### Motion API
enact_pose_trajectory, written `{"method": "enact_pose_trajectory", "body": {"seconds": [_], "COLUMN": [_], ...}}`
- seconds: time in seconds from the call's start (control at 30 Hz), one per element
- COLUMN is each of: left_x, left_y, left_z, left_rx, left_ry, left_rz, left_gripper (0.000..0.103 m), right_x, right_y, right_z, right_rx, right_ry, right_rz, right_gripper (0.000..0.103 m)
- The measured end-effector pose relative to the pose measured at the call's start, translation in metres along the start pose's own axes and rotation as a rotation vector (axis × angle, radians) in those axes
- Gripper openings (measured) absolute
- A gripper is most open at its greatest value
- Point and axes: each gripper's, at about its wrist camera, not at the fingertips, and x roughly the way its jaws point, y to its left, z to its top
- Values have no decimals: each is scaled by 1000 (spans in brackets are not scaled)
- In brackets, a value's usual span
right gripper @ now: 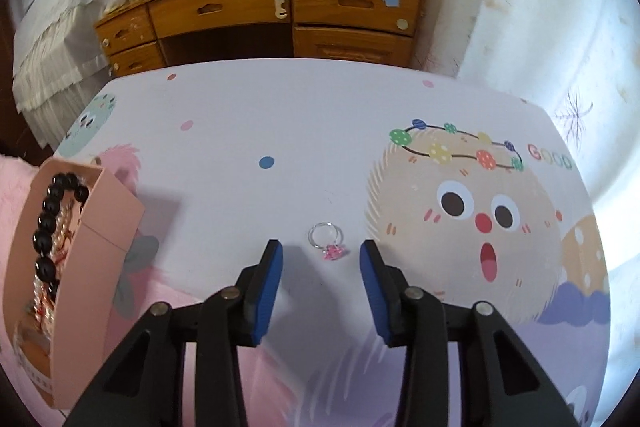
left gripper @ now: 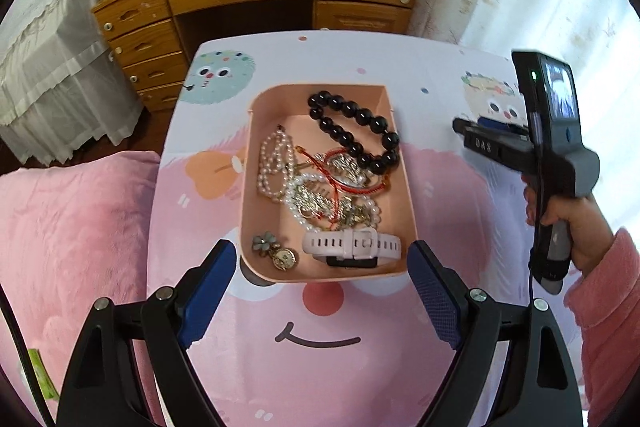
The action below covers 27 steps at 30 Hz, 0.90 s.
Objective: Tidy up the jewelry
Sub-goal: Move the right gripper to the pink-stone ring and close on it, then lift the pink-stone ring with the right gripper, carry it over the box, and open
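A small silver ring (right gripper: 327, 242) with a pink stone lies alone on the cartoon-print table top (right gripper: 304, 147), low in the centre of the right wrist frame, just ahead of the right gripper (right gripper: 321, 259), whose blue pads (right gripper: 269, 283) stand apart with nothing between them. The step in hand looks to be picking this ring up — so the jaws should come down astride it, pads either side of the pink stone, and close gently, since a thin hoop lying flat is likely to skid or flip. The pink tray (left gripper: 404, 179), mid-frame in the left wrist view, already holds a black bead bracelet (left gripper: 356, 131), pearl strands (left gripper: 274, 163) and a white watch (left gripper: 352, 245). The left gripper (left gripper: 322, 261) hangs wide open at the tray's near rim — well placed to steady it.
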Motion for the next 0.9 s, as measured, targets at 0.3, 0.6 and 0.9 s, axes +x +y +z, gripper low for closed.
{"method": "enact_pose_trajectory", "body": {"seconds": [0.3,0.6,0.9], "left_x": [-2,-2,-1], "left_y": [6,15,24], "left_z": [0,-8,-13], "left_rx": [-53,-43,-40], "left_ry": [-11,-2,13], "left_rz": [-24,-13,-19], "left_gripper": [86,86,86], "right_x": [-3,-4,-14], "right_y": [-14,-16,-1], "right_z": [0,-3,1], "right_rx": [58,56,-26], "right_ry": [-12,-25,-39], "right_rz": [3,2,-40], "right_gripper": [9,0,3]}}
